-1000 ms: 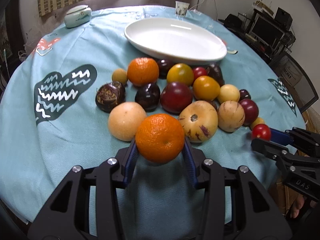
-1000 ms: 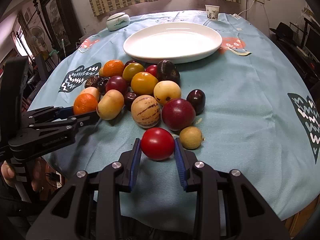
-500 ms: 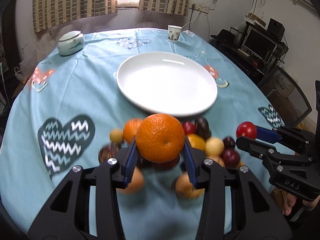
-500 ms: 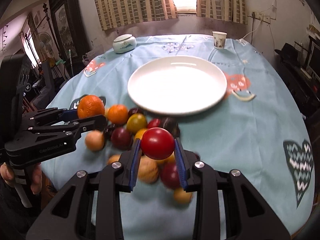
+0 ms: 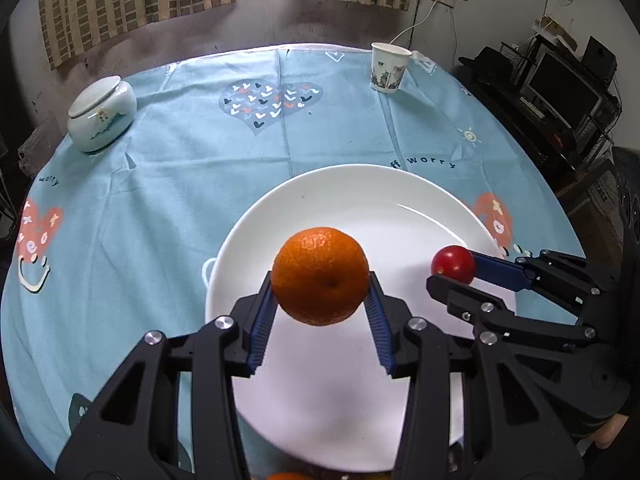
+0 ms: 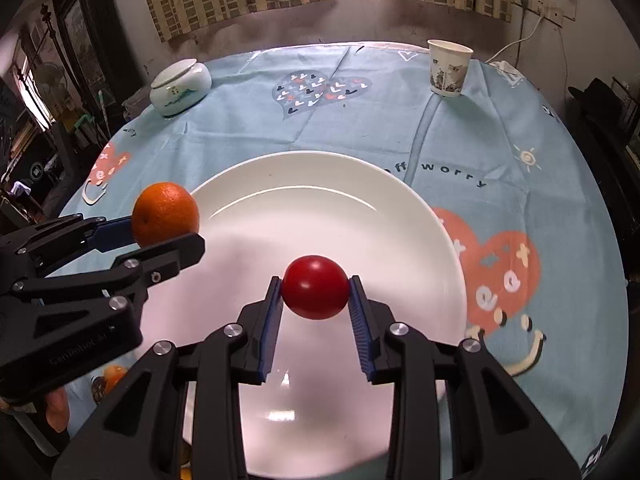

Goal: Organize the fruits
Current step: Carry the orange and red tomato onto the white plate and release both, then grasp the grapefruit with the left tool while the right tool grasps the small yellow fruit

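Above the white plate (image 5: pixel 256 248), the left gripper (image 5: pixel 320 304) clamps an orange (image 5: pixel 320 276), the right gripper (image 6: pixel 315 300) a round red fruit (image 6: pixel 315 287).

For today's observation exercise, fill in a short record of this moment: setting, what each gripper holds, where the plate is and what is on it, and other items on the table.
setting: round table with a light blue printed tablecloth
left gripper: shut on an orange, held over the plate
right gripper: shut on a small red fruit, held over the plate
white plate: directly below both grippers, nothing resting on it
far side of table: lidded ceramic jar, paper cup
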A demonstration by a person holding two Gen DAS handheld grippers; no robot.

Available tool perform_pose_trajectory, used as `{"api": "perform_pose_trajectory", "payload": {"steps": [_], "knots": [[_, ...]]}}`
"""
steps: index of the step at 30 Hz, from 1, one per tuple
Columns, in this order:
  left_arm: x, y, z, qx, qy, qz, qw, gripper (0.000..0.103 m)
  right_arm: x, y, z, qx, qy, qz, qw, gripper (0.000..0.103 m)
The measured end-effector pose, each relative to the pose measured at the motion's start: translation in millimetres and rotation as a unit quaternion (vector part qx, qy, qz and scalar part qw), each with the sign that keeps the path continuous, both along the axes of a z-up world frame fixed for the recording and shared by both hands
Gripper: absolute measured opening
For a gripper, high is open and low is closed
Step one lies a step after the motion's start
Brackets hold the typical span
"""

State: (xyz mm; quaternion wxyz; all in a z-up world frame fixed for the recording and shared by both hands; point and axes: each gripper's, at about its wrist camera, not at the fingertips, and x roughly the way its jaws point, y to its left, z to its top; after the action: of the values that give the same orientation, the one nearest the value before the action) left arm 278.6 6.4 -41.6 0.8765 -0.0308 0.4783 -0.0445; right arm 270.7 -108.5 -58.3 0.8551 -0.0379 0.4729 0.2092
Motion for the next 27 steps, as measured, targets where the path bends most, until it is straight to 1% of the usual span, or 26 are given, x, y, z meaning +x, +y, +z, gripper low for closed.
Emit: {"api": "perform_pose_trajectory", "payload": {"steps": [2,6,8,10,11,12,13,14,15,17,18,20,22,23,27], "knots": [[17.2,2.0,-10.0,-0.003,0.012,0.007,0.9999,0.044,14.9,3.0,-5.8,-0.013,0.002,-0.003,1.000,0.034],[30.7,6.6,-20.2,-0.015,0.027,0.010,0.9995,0.045,32.4,2.1,-14.4,-0.008,0.019,0.002,1.000,0.035],[33.9,8.1,-20.5,-0.010,0.029,0.014,0.9994,0.047,39.0,0.6,-16.7,-0.012,0.021,-0.005,1.000,0.043],[32.9,13.8,-13.3,-0.011,0.020,0.019,0.9996,0.059,41.3,-3.9,-14.3,-0.013,0.017,-0.017,1.000,0.058],[29.1,17.9,-5.8,-0.014,0.010,0.023,0.9996,0.072,39.3,-7.3,-11.0,-0.006,0.014,-0.021,1.000,0.060],[22.4,20.7,2.7,-0.017,-0.002,0.026,0.9995,0.076,36.4,-10.3,-6.7,-0.001,0.013,-0.024,1.000,0.060],[15.5,24.0,11.3,-0.019,-0.012,0.028,0.9994,0.076,30.8,-13.3,-1.4,0.001,0.011,-0.028,1.000,0.060],[7.5,26.6,20.1,-0.019,-0.021,0.029,0.9992,0.079,24.7,-15.0,4.2,0.001,0.009,-0.029,1.000,0.060],[-3.1,29.3,29.7,-0.021,-0.030,0.029,0.9989,0.086,15.7,-16.3,10.4,-0.001,0.004,-0.028,1.000,0.061],[-28.3,33.0,45.9,-0.026,-0.052,0.027,0.9980,0.092,-6.6,-18.1,21.8,-0.004,-0.005,-0.023,1.000,0.062],[-45.7,34.4,53.8,-0.027,-0.064,0.025,0.9973,0.095,-20.8,-19.2,27.0,-0.006,-0.012,-0.019,1.000,0.063],[-79.0,35.2,62.4,-0.027,-0.080,0.019,0.9962,0.099,-49.9,-19.9,33.5,-0.011,-0.023,-0.007,1.000,0.071],[-111.5,34.5,63.7,-0.026,-0.093,0.012,0.9953,0.100,-79.9,-18.4,35.4,-0.019,-0.029,0.009,0.999,0.094],[-124.9,33.1,61.4,-0.023,-0.094,0.009,0.9952,0.100,-93.6,-16.7,35.8,-0.022,-0.035,0.016,0.999,0.096],[-182.2,31.4,43.4,-0.001,-0.098,0.005,0.9952,0.100,-150.0,-14.5,34.1,-0.042,-0.050,0.035,0.997,0.096]]}}
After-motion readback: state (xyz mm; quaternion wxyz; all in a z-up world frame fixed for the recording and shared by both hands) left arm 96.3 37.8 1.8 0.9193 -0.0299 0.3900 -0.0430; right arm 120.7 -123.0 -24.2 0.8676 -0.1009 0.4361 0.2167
